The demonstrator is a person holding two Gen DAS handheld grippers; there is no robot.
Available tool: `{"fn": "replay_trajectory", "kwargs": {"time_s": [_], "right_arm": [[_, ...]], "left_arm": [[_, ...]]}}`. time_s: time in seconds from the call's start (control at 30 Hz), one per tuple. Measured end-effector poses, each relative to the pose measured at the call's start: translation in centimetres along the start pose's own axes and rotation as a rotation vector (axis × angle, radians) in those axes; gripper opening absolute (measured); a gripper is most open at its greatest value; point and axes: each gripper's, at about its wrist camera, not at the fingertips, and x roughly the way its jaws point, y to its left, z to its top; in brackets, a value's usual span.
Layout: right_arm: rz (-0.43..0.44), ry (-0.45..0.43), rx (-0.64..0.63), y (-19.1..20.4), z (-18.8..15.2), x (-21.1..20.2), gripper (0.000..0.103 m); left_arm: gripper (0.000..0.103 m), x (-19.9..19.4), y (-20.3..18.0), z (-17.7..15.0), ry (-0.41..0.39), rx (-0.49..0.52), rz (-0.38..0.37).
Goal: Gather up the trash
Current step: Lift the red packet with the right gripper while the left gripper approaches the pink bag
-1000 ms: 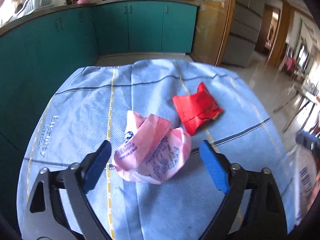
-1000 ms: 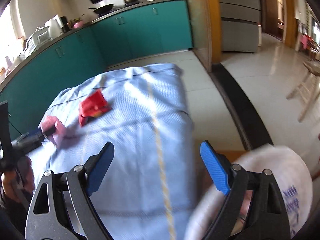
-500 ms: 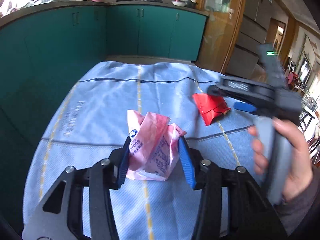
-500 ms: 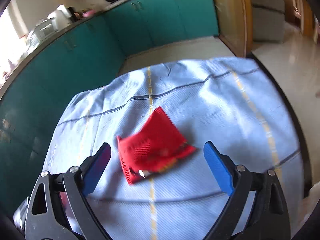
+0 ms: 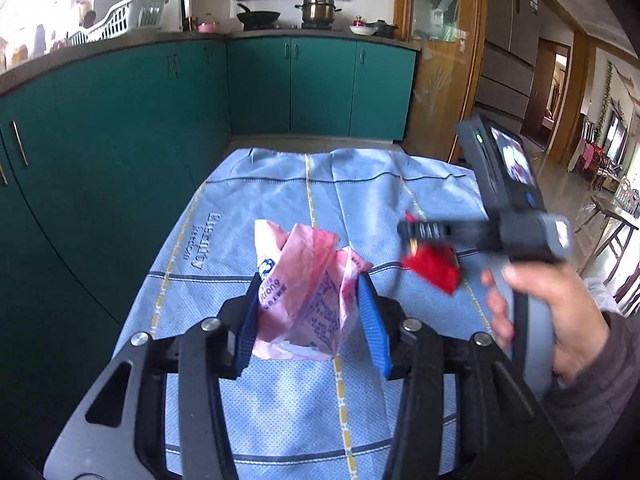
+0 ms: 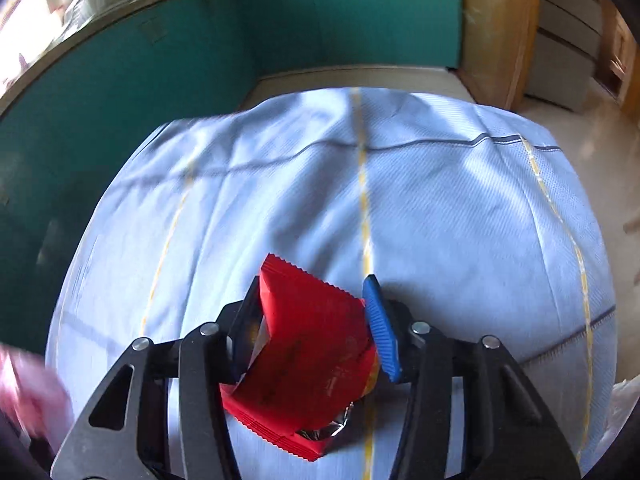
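A crumpled pink wrapper (image 5: 308,256) stands between the blue pads of my left gripper (image 5: 309,292), which is shut on it just above the blue cloth (image 5: 280,200). To its right a person's hand (image 5: 560,320) holds my right gripper (image 5: 426,240) over a red wrapper (image 5: 432,270). In the right wrist view the red wrapper (image 6: 308,344) sits between the jaws of my right gripper (image 6: 313,286). Those jaws are closing, and both pads touch the wrapper's edges. Its torn silver end points down. The pink wrapper (image 6: 28,392) is a blur at the lower left.
The cloth covers a small table (image 6: 440,200) with yellow and dark stripes. Teal cabinets (image 5: 120,140) run along the left and the back. A white plastic bag (image 6: 626,400) shows at the right edge. Tiled floor (image 6: 360,76) lies beyond the table.
My left gripper shut on the pink wrapper and rose a little with it. My right gripper swung from the white bag over to the red wrapper, and its jaws came in against it.
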Motion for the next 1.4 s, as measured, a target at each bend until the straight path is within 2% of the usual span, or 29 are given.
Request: {"fn": "replay_trajectory", "kwargs": {"time_s": [0.23, 0.33, 0.43, 0.5, 0.57, 0.6, 0.67, 0.7, 0.77, 0.87, 1.0, 1.1, 1.27, 1.4], "right_arm": [[0.046, -0.038, -0.22, 1.5, -6.7, -5.9, 0.05], [0.055, -0.048, -0.271, 1.4, -9.3, -8.0, 0.05], [0.047, -0.042, -0.3, 0.5, -10.8, -8.9, 0.05], [0.041, -0.036, -0.293, -0.3, -11.5, -9.1, 0.05], [0.026, -0.037, -0.249, -1.6, -11.8, -9.3, 0.055], [0.02, -0.042, -0.217, -2.2, -11.9, -9.5, 0.068], [0.033, -0.062, -0.119, -3.8, -12.2, -10.2, 0.086], [0.057, -0.076, -0.052, -4.8, -12.4, -10.7, 0.088], [0.09, -0.081, 0.035, -6.5, -12.9, -11.6, 0.088], [0.074, -0.094, 0.089, -7.8, -14.0, -12.7, 0.089], [0.115, -0.07, 0.124, -8.2, -14.7, -12.9, 0.091], [0.098, -0.048, 0.091, -6.9, -14.8, -12.2, 0.091], [0.082, -0.005, 0.039, -4.8, -14.7, -11.1, 0.091], [-0.001, 0.007, -0.021, -3.0, -14.3, -9.8, 0.091]], "left_arm": [[0.047, -2.2, -1.5, -0.7, -0.009, 0.041, -0.007], [0.047, -2.0, -2.1, -1.3, 0.02, 0.053, -0.028], [0.047, -1.6, -3.1, -2.7, 0.082, 0.067, -0.061], [0.047, -1.2, -3.7, -3.6, 0.113, 0.075, -0.075], [0.054, -1.0, -4.1, -4.5, 0.132, 0.079, -0.085], [0.055, -1.1, -4.2, -4.8, 0.135, 0.079, -0.093], [0.067, -1.3, -3.9, -5.3, 0.129, 0.075, -0.099], [0.069, -1.4, -3.5, -5.4, 0.124, 0.072, -0.094], [0.075, -1.5, -2.7, -5.7, 0.12, 0.057, -0.081], [0.085, -1.5, -1.6, -5.8, 0.133, 0.019, -0.103], [0.088, -1.0, -1.6, -6.2, 0.169, 0.005, -0.136], [0.088, -0.6, -2.4, -6.6, 0.193, 0.037, -0.139], [0.088, -1.1, -3.4, -7.3, 0.188, 0.092, -0.135], [0.088, -1.7, -3.2, -7.4, 0.18, 0.099, -0.141]]}}
